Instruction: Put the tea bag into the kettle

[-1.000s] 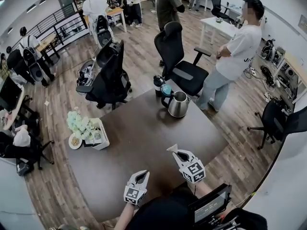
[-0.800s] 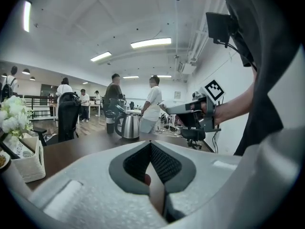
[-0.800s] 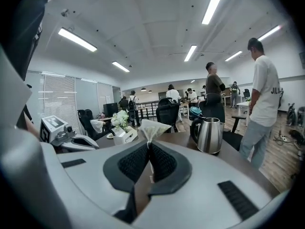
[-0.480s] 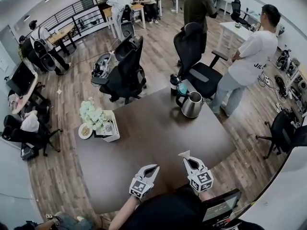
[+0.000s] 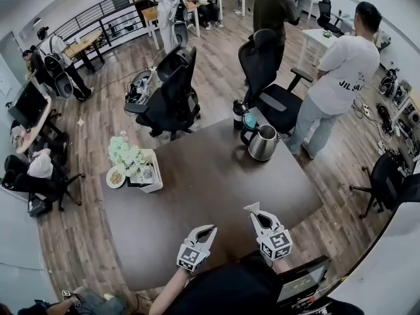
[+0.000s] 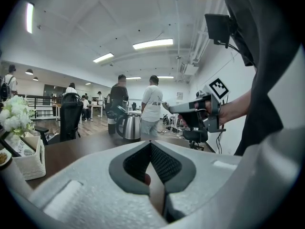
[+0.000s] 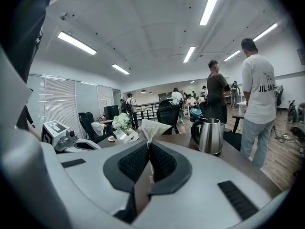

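Tea bag [image 7: 151, 128] was pinched by one end in the right gripper [image 5: 257, 214]: jaws closed on it, bag fanning out past the tips. It was well short of the kettle [image 5: 262, 143], on the near side, over the table [image 5: 210, 195] edge opposite the kettle's. Left gripper [image 5: 209, 230] was just left of the right one, equally far from the kettle, jaws together with nothing between them. Kettle stood upright at the far table edge, near a corner. Tabletop between kettle and both grippers was bare, a straight open run. Dark flask [image 5: 239, 113] stood just beside the kettle, left and behind. Flower box [image 5: 146, 176] sat well left of the kettle, at the left edge. Black office chair [image 5: 270, 87] stood just beyond the kettle, off the table. Person in white shirt [image 5: 341, 71] stood on the floor right of the kettle.
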